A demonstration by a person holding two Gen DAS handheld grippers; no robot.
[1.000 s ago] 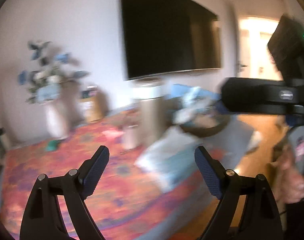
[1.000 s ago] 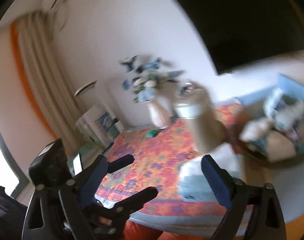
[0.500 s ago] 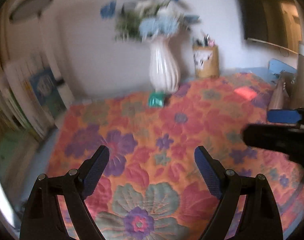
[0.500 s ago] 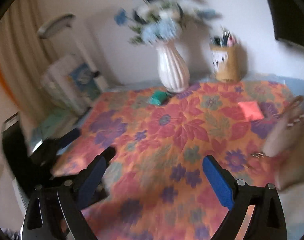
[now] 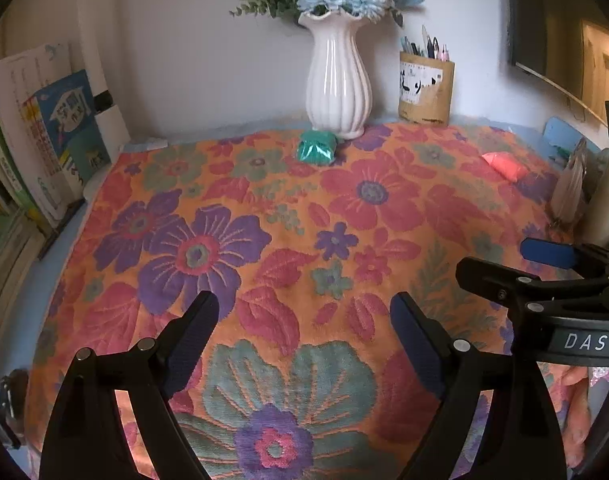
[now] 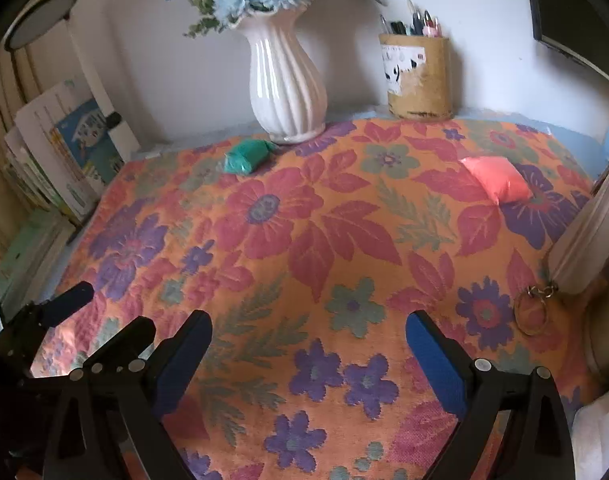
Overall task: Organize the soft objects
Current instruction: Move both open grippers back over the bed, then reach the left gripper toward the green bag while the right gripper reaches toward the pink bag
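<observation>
A small green soft bag (image 5: 316, 147) (image 6: 246, 155) lies on the flowered cloth (image 5: 288, 240) (image 6: 312, 248), just in front of the white vase. A pink-orange soft bag (image 5: 504, 165) (image 6: 496, 179) lies at the far right of the cloth. My left gripper (image 5: 304, 320) hovers open over the near part of the cloth, nothing between its fingers. My right gripper (image 6: 308, 340) is open too, empty, well short of both bags. In the left wrist view the right gripper (image 5: 516, 264) reaches in from the right edge.
A white ribbed vase (image 5: 338, 80) (image 6: 284, 80) with blue flowers and a tan pen holder (image 5: 424, 88) (image 6: 418, 76) stand at the back by the wall. Books (image 5: 44, 140) lean at the left. A pale pouch with a key ring (image 6: 584, 248) sits at the right edge.
Both views swung from the television and room down onto the flowered cloth and steadied. The vase and the two bags now appear sharp; both grippers stayed open.
</observation>
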